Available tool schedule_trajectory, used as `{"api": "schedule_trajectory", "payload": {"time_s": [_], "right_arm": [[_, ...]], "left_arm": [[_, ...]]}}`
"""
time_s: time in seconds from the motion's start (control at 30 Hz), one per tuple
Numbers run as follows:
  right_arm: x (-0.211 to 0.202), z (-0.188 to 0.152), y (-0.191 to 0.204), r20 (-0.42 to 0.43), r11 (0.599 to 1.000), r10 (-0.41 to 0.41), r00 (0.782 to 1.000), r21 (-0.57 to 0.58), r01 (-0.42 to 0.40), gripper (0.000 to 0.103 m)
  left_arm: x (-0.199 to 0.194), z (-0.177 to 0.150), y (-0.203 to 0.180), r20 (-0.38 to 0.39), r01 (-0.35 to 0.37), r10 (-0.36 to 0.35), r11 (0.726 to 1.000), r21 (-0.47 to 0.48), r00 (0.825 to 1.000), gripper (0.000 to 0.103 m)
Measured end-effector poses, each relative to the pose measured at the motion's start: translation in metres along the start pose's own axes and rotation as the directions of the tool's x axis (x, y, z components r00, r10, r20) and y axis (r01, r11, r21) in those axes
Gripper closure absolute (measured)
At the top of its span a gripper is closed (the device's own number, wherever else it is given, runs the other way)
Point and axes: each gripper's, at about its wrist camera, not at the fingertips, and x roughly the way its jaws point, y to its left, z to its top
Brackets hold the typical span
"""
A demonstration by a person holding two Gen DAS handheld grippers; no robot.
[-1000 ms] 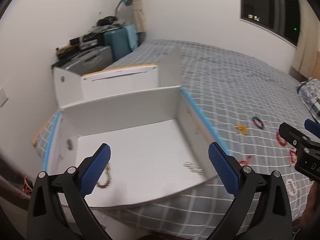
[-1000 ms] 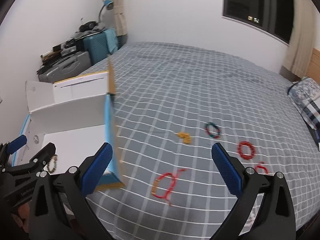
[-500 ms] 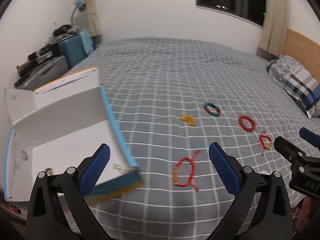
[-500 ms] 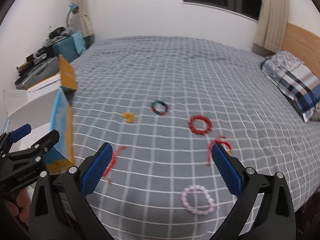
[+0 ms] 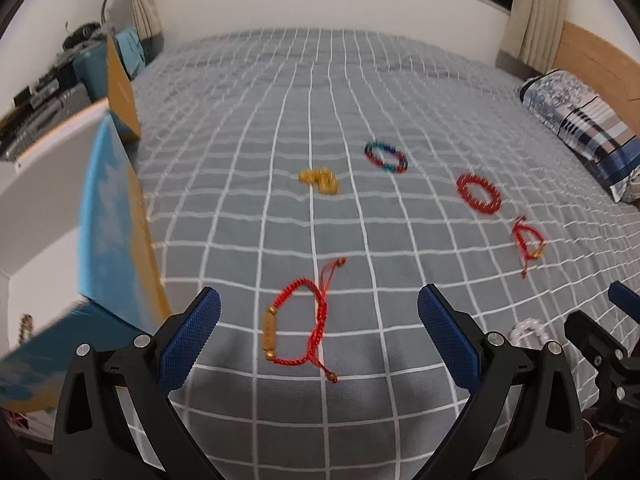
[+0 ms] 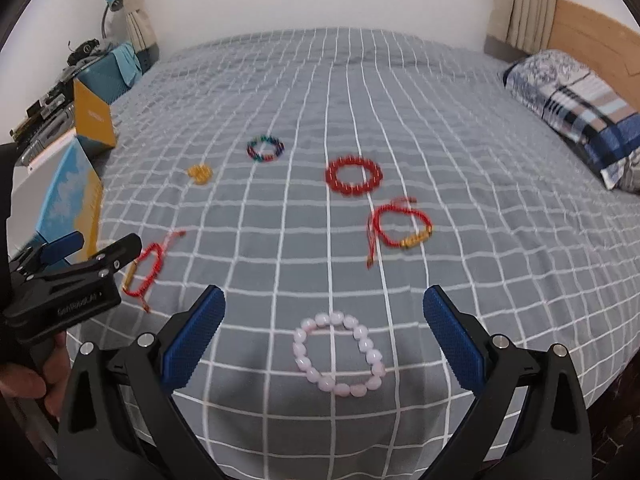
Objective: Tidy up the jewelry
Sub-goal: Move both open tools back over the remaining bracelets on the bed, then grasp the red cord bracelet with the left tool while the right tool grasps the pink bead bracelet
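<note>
Several bracelets lie on the grey checked bedspread (image 5: 280, 100). A red cord bracelet with a gold tube (image 5: 298, 322) lies between the fingers of my open left gripper (image 5: 318, 320). A pale pink bead bracelet (image 6: 339, 354) lies between the fingers of my open right gripper (image 6: 324, 322). Farther off are a second red cord bracelet (image 6: 400, 230), a red bead bracelet (image 6: 353, 176), a multicolour bead bracelet (image 6: 265, 149) and a small yellow piece (image 6: 200, 173). The open white box with blue sides (image 5: 108, 208) stands at the left.
A patterned pillow (image 6: 576, 116) lies at the right by the wooden headboard (image 6: 592, 40). Suitcases and clutter (image 5: 60, 80) stand beyond the box at the left. The bed's near edge is just below the grippers.
Both grippers have swung right, away from the white box, and now face the bracelets on the bedspread. Both stay open and empty.
</note>
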Motion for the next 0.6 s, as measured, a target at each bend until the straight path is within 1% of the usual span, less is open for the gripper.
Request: {"api": "schedule_trajectory", "payload": {"time_s": [0.2,0.37,0.43,0.53,0.6], "right_arm": [[0.026,-0.014,-0.004,-0.062,1.0,0.018,0.998,0.0,-0.019,0.008],[0.043,-0.023,-0.003,-0.105,0.999,0.033,0.994,-0.008,-0.034,0.008],[0.05,-0.026,-0.004,-0.124,0.999,0.036,0.992,-0.01,-0.037,0.008],[0.058,-0.03,-0.006,-0.15,0.999,0.049,0.988,0.002,-0.049,0.008],[0.063,-0.031,-0.009,-0.165,0.998,0.057,0.985,0.013,-0.056,0.008]], "left_arm": [[0.021,-0.007,0.003,-0.023,0.003,-0.003,1.0,-0.002,1.0,0.006],[0.043,-0.014,0.005,-0.064,-0.007,0.007,1.0,0.002,0.998,0.006],[0.051,-0.016,0.008,-0.085,0.009,-0.01,1.0,-0.008,0.996,0.006],[0.06,-0.018,0.013,-0.105,0.008,-0.012,0.999,-0.032,0.994,0.006],[0.063,-0.019,0.014,-0.111,0.005,-0.008,1.0,-0.029,0.994,0.006]]}}
